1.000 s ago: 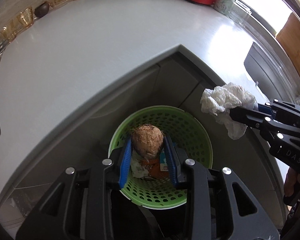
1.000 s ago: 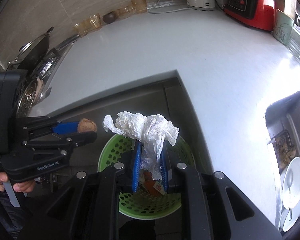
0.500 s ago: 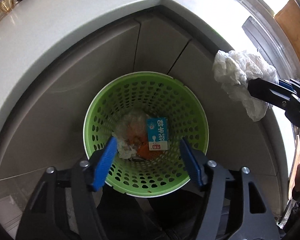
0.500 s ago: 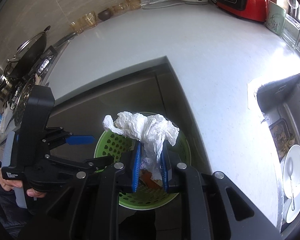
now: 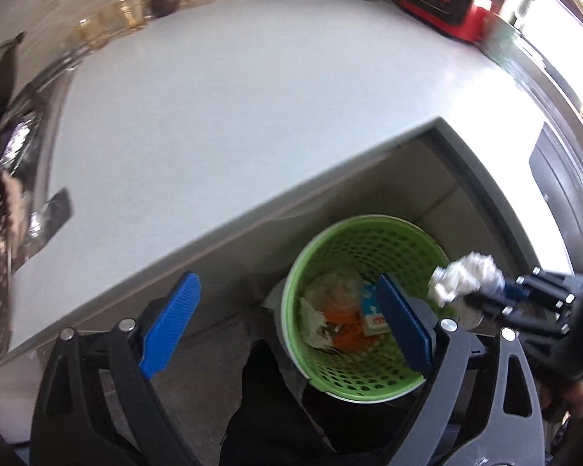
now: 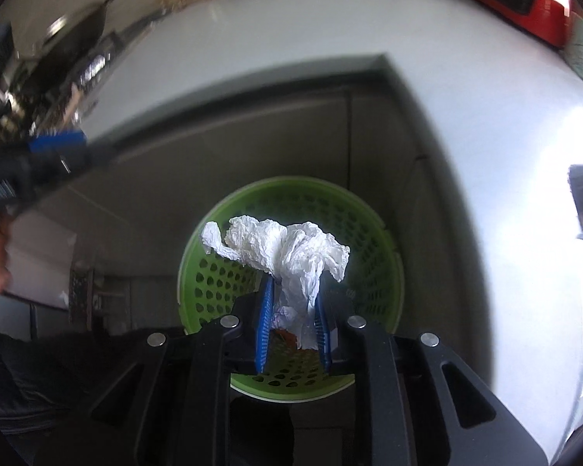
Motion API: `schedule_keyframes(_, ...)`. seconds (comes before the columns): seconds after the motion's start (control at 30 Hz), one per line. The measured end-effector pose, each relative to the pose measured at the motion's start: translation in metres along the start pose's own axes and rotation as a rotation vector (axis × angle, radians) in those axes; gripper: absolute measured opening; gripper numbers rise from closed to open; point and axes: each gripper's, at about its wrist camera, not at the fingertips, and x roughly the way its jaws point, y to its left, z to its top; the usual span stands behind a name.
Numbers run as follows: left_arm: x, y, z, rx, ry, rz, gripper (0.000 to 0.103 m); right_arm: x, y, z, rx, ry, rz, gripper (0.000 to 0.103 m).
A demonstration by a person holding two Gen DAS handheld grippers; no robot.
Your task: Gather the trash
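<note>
Here the left gripper (image 5: 287, 324) fingers are opening, empty; right gripper (image 6: 291, 324) fingers pinch tissue (image 6: 287, 248) above basket (image 6: 373, 233) rim.

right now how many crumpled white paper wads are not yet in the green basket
1: the crumpled white paper wad, gripped by the right gripper above the green perforated plastic basket. Paper already inside may hide more.

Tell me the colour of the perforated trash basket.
Bright green basket with a white rim, clearest in the right wrist view.
</note>
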Motion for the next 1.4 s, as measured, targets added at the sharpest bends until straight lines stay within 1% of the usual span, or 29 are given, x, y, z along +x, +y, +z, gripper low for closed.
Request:
schedule_keyframes(0.1, 0.002, 0.011, 0.004, -0.031, 0.016, 0.015, 0.089, 0.024, 0.008, -0.001, -0.03, 0.045, -0.021, 0.026)
schedule_keyframes(0.2, 0.01, 0.014, 0.005, -0.044, 0.036, 0.03, 0.089, 0.046, 0.012, -0.005, -0.047, 0.098, -0.02, 0.036)
schedule_keyframes(0.27, 0.013, 0.014, 0.002, -0.05, 0.044, 0.032, 0.089, 0.062, 0.013, -0.009, -0.048, 0.132, -0.037, 0.061)
schedule_keyframes(0.3, 0.015, 0.015, 0.002, -0.051, 0.049, 0.03, 0.089, 0.067, 0.014, -0.01, -0.046, 0.147, -0.043, 0.064)
schedule_keyframes(0.37, 0.016, 0.017, 0.0, -0.048, 0.058, 0.03, 0.089, 0.076, 0.016, -0.013, -0.04, 0.17, -0.045, 0.07)
schedule_keyframes(0.43, 0.018, 0.018, 0.0, -0.044, 0.066, 0.03, 0.089, 0.081, 0.016, -0.014, -0.034, 0.187, -0.043, 0.073)
schedule_keyframes(0.53, 0.019, 0.02, 0.002, -0.042, 0.066, 0.03, 0.089, 0.077, 0.017, -0.012, -0.03, 0.18, -0.041, 0.073)
schedule_keyframes(0.63, 0.015, 0.023, 0.01, -0.051, 0.052, 0.031, 0.089, 0.052, 0.021, 0.002, -0.027, 0.12, -0.049, 0.074)
schedule_keyframes(0.67, 0.012, 0.025, 0.013, -0.058, 0.045, 0.031, 0.089, 0.044, 0.021, 0.007, -0.025, 0.098, -0.052, 0.078)
schedule_keyframes(0.7, 0.008, 0.026, 0.017, -0.066, 0.036, 0.032, 0.089, 0.032, 0.022, 0.014, -0.021, 0.066, -0.059, 0.079)
schedule_keyframes(0.73, 0.004, 0.027, 0.02, -0.073, 0.025, 0.036, 0.089, 0.016, 0.024, 0.024, -0.019, 0.023, -0.067, 0.082)
schedule_keyframes(0.8, -0.009, 0.03, 0.03, -0.086, -0.011, 0.042, 0.089, -0.009, 0.025, 0.04, -0.014, -0.041, -0.075, 0.085)
schedule_keyframes(0.87, -0.024, 0.031, 0.04, -0.091, -0.051, 0.054, 0.089, -0.035, 0.027, 0.058, -0.008, -0.108, -0.087, 0.091)
schedule_keyframes(0.97, -0.048, 0.032, 0.055, -0.094, -0.121, 0.09, 0.09, -0.072, 0.028, 0.085, 0.002, -0.204, -0.095, 0.093)
schedule_keyframes(1.03, -0.063, 0.032, 0.064, -0.097, -0.163, 0.106, 0.093, -0.094, 0.028, 0.101, 0.004, -0.258, -0.094, 0.095)
schedule_keyframes(1.13, -0.086, 0.034, 0.08, -0.108, -0.221, 0.115, 0.095, -0.128, 0.031, 0.125, -0.007, -0.344, -0.094, 0.098)
schedule_keyframes(1.3, -0.126, 0.041, 0.102, -0.172, -0.325, 0.153, 0.095, -0.174, 0.035, 0.152, -0.021, -0.461, -0.097, 0.101)
schedule_keyframes(1.4, -0.146, 0.04, 0.112, -0.183, -0.383, 0.211, 0.095, -0.2, 0.039, 0.164, -0.038, -0.522, -0.097, 0.101)
